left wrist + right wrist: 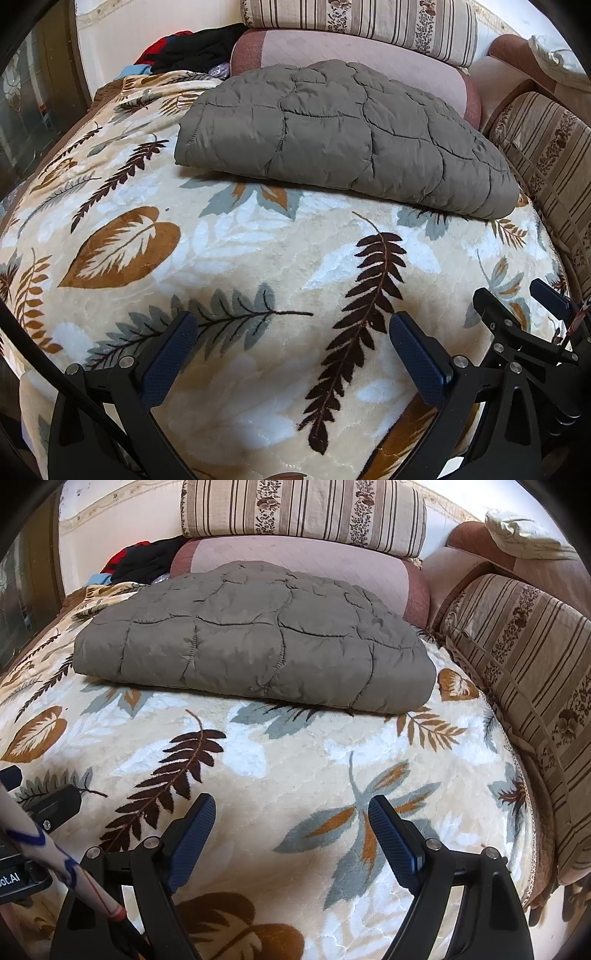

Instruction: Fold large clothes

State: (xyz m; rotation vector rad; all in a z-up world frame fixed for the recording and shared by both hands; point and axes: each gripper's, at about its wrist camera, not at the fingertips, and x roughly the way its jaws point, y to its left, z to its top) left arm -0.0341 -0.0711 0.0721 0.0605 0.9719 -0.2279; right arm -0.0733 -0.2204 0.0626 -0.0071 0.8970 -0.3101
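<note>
A grey-brown quilted jacket [332, 133] lies folded into a flat bundle on a cream blanket with a leaf print [258, 266]; it also shows in the right wrist view [255, 642]. My left gripper [291, 326] is open and empty, hovering over the blanket well in front of the jacket. My right gripper [291, 810] is open and empty, also over the blanket in front of the jacket. The right gripper's fingers [495, 310] show at the right edge of the left wrist view.
Striped floral cushions stand behind [303, 509] and to the right [524, 672] of the blanket. A pink cushion [295, 561] lies behind the jacket. A pile of dark and red clothes [192, 48] sits at the back left.
</note>
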